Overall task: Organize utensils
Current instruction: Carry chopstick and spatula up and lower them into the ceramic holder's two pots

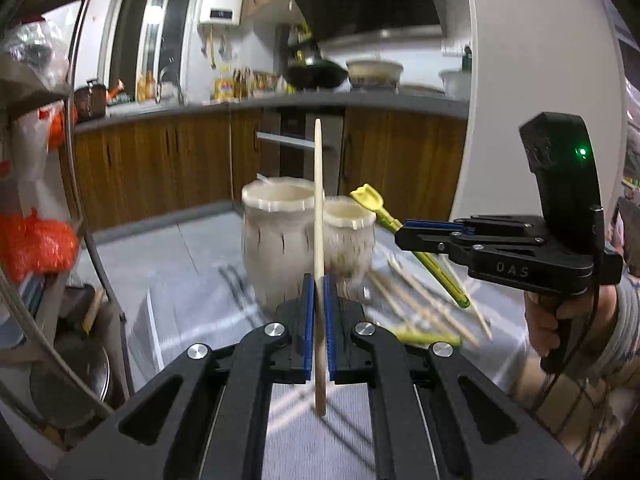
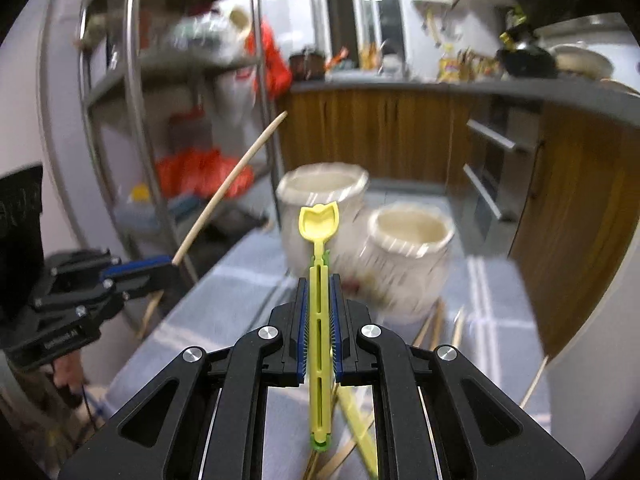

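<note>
Two cream ribbed ceramic jars, the taller jar and the shorter jar, stand touching at the far end of the grey checked cloth, mouths open to take sorted utensils. Your left gripper pinches a pale wooden chopstick upright, likely for a tip-down drop. Your right gripper clamps a yellow plastic scoop-ended spoon, bowl forward. Loose chopsticks lie scattered on the cloth beside the jars.
</note>
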Motion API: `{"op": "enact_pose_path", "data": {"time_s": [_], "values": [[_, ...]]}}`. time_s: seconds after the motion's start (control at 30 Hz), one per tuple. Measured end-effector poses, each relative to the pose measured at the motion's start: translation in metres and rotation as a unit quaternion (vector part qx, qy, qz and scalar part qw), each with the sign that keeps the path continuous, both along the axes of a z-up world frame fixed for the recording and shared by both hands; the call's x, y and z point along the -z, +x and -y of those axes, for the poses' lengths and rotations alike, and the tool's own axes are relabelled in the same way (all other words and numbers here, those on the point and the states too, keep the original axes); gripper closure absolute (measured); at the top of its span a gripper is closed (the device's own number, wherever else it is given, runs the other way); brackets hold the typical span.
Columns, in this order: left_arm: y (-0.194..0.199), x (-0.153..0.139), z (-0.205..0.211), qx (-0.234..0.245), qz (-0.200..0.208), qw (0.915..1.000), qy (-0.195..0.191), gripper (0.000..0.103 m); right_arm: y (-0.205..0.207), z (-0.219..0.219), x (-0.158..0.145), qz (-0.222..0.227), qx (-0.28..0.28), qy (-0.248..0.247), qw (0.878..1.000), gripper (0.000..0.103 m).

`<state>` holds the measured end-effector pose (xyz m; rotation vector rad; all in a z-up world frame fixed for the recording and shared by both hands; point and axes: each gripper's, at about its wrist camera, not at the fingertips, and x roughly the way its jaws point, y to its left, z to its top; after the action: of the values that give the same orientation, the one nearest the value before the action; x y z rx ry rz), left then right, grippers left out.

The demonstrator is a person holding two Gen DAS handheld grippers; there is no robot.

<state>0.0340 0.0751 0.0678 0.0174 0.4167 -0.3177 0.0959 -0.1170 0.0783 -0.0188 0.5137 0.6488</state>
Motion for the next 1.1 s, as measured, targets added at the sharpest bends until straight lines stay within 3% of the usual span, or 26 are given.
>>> {"op": "enact_pose_path", "data": {"time_s": [0.1,0.3,0.4,0.6,0.8,1.1], "values": [[0.021,-0.017,0.001,-0.006,0.023,0.9996,-0.016,0.098,0.023,0.013,-0.016,0.015,0.021,0.044,0.999,0.092],[0.088,-0.047,-0.009,-0.009,0.052,0.9951,-0.084,0.098,0.076,0.023,-0.023,0.008,0.041,0.123,0.991,0.092],[0.122,-0.049,-0.010,-0.019,0.048,0.9930,-0.106,0.098,0.096,0.022,-0.023,-0.005,0.050,0.155,0.987,0.092],[0.163,-0.036,-0.003,-0.034,0.044,0.9929,-0.105,0.098,0.127,0.014,-0.004,-0.013,0.077,0.165,0.983,0.092],[0.163,-0.018,0.004,-0.029,0.043,0.9945,-0.091,0.099,0.136,0.015,0.006,-0.021,0.083,0.167,0.982,0.092],[0.140,-0.040,-0.007,-0.036,0.095,0.9923,-0.071,0.099,0.134,0.020,0.003,0.010,0.086,0.170,0.982,0.092]]}}
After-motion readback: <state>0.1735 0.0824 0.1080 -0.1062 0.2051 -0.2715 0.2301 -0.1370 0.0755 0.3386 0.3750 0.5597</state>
